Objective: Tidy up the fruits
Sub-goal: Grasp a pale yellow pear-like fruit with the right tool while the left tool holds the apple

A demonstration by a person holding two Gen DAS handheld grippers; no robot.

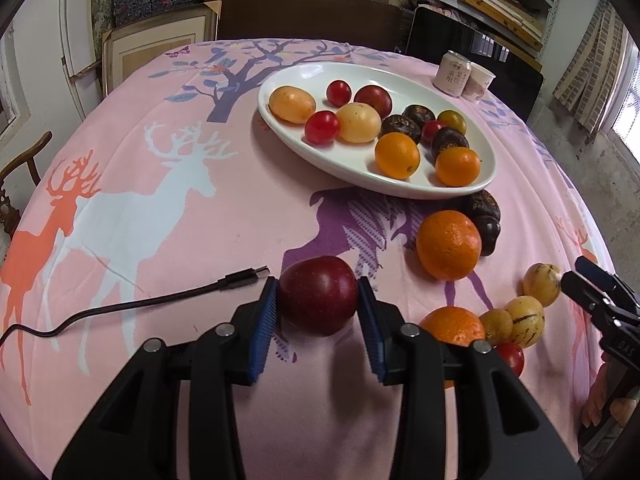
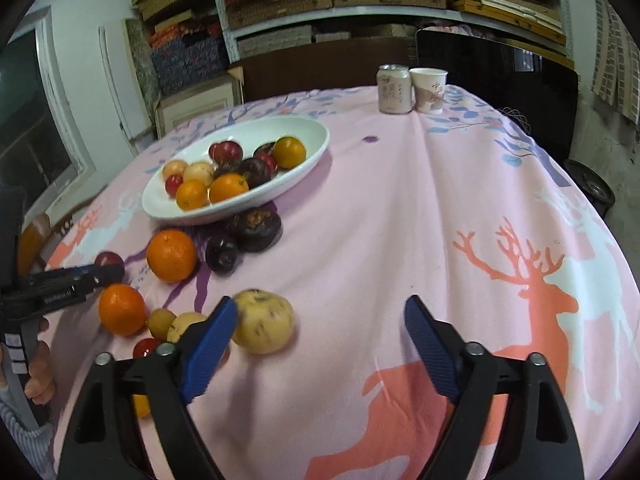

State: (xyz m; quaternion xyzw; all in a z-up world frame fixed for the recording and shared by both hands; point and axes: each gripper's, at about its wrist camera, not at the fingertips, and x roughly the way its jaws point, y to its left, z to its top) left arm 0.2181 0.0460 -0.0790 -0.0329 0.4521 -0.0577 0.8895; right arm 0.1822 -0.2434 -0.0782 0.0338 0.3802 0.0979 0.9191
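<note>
My left gripper point(image 1: 318, 294) is shut on a dark red plum point(image 1: 318, 294), low over the pink cloth. A white oval plate point(image 1: 280, 120) holding several fruits sits beyond it; it also shows in the right wrist view point(image 2: 316, 136). Loose oranges point(image 1: 448, 245), dark fruits point(image 1: 484, 208) and yellow fruits point(image 1: 525, 320) lie to the right of the plum. My right gripper point(image 2: 320, 320) is open and empty; a yellow speckled fruit point(image 2: 264, 326) lies just inside its left finger. The left gripper point(image 2: 100, 270) with the plum shows at the left of the right wrist view.
A black USB cable point(image 1: 160, 300) lies on the cloth left of my left gripper. A drink can point(image 2: 394, 89) and a paper cup point(image 2: 429, 90) stand at the table's far edge. Shelves and a dark chair back point(image 1: 308, 20) stand behind the table.
</note>
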